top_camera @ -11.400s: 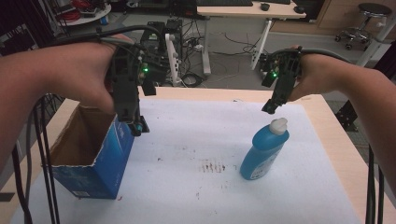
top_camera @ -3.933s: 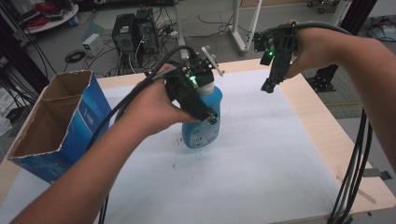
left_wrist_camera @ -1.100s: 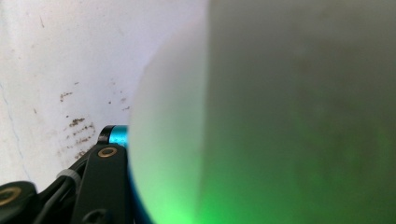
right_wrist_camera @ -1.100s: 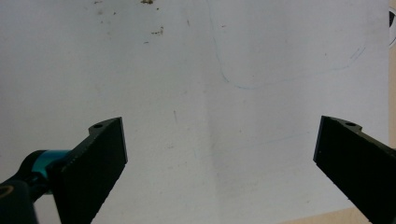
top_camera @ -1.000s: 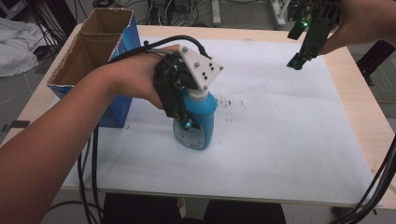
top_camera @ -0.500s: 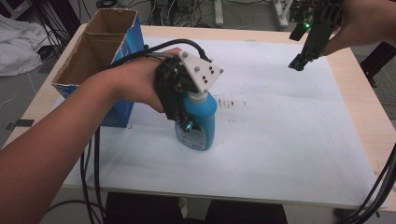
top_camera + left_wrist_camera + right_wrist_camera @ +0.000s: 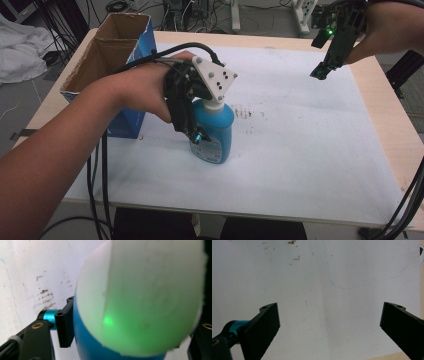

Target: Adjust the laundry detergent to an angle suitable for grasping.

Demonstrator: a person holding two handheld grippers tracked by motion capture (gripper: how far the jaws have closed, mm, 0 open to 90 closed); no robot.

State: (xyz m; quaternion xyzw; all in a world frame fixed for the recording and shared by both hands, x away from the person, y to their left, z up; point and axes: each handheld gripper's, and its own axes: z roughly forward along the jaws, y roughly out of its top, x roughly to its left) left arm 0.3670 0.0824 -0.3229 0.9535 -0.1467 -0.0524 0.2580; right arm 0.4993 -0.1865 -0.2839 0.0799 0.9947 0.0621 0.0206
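Blue bottle (image 7: 214,131), neck hidden, is pinched by the left gripper (image 7: 192,122); right gripper (image 7: 320,72) spread (hovering).

Bottle (image 7: 140,302) blurred at centre of left gripper view, cut off by top and bottom edges. Bottle cap hidden under left tongs (image 7: 192,131) in high view. Box (image 7: 107,60) bottom hidden behind forearm.

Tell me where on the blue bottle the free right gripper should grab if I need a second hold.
Probably the lower body of the blue bottle, coming from the open table side on its right. The left gripper is shut on the neck under the white cap, and the cardboard box crowds the left. The right gripper is open.
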